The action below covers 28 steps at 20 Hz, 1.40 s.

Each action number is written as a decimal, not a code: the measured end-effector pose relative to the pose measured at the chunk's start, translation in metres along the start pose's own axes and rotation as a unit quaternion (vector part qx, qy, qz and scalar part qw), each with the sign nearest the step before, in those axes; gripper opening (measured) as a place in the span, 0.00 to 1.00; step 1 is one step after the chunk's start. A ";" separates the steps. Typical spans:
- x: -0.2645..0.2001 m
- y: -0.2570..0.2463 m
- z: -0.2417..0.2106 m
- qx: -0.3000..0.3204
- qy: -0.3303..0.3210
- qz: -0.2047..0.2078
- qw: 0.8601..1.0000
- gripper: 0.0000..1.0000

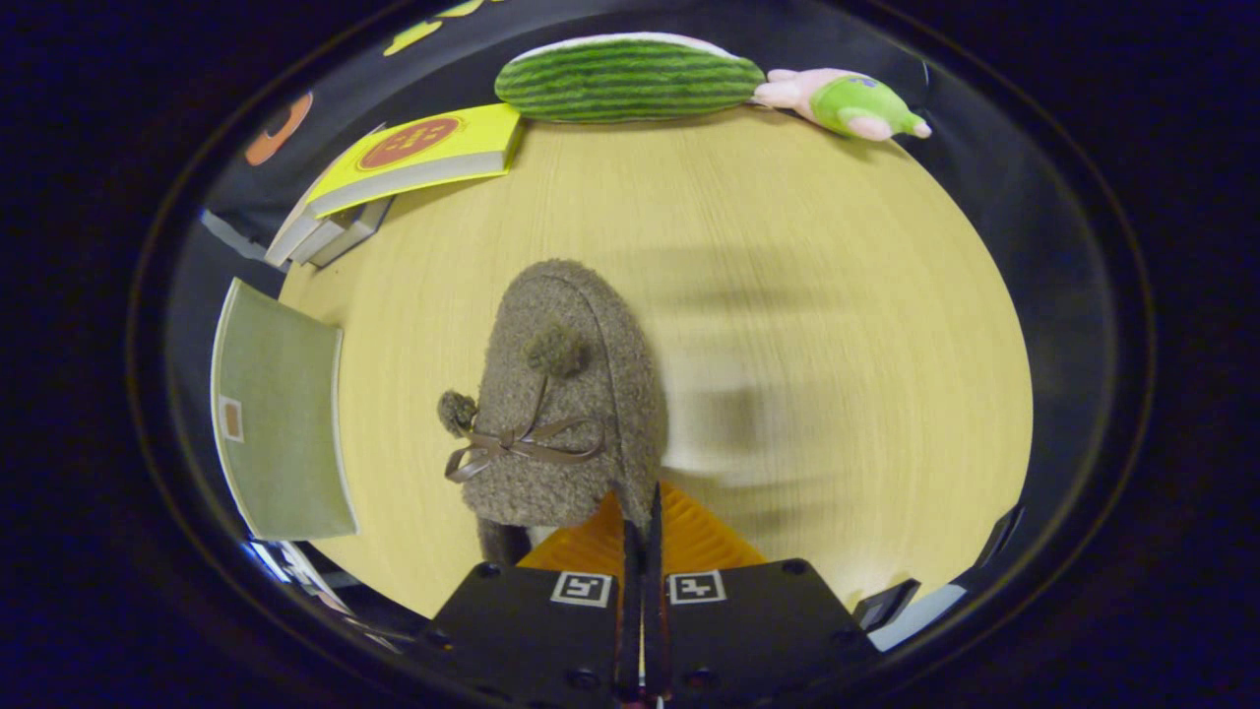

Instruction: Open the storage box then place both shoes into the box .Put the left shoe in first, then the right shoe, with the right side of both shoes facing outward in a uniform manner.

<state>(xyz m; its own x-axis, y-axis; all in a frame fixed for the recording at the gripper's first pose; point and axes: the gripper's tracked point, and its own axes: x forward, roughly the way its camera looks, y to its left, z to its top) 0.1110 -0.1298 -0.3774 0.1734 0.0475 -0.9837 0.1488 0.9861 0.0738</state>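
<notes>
Okay, our claw (641, 512) looks pinched on the back rim of the fuzzy brown slipper (563, 404), toe pointing away over the table (807, 295). We should keep it level swinging toward the green box lid (281, 414).

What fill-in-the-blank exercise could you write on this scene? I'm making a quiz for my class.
1. The gripper is pinched on the rim of the fuzzy brown ____.
2. The shoe carries a bow and two ____.
3. Beyond the shoe, beside the pink and green plush toy, lies a striped ____ cushion.
4. The yellow book lies on the wooden ____.

Missing words: shoe; pompoms; green; table
</notes>
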 end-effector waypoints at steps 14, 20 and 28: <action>-0.111 0.067 0.004 0.032 -0.041 0.044 0.998 0.07; -0.149 0.141 0.000 0.036 -0.039 0.088 0.995 0.07; -0.188 0.251 -0.009 0.015 -0.058 0.122 0.991 0.07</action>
<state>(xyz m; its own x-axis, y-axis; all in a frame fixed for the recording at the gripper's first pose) 0.1074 0.1098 -0.1758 0.3185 0.2636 -0.9105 0.1165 0.9424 0.3136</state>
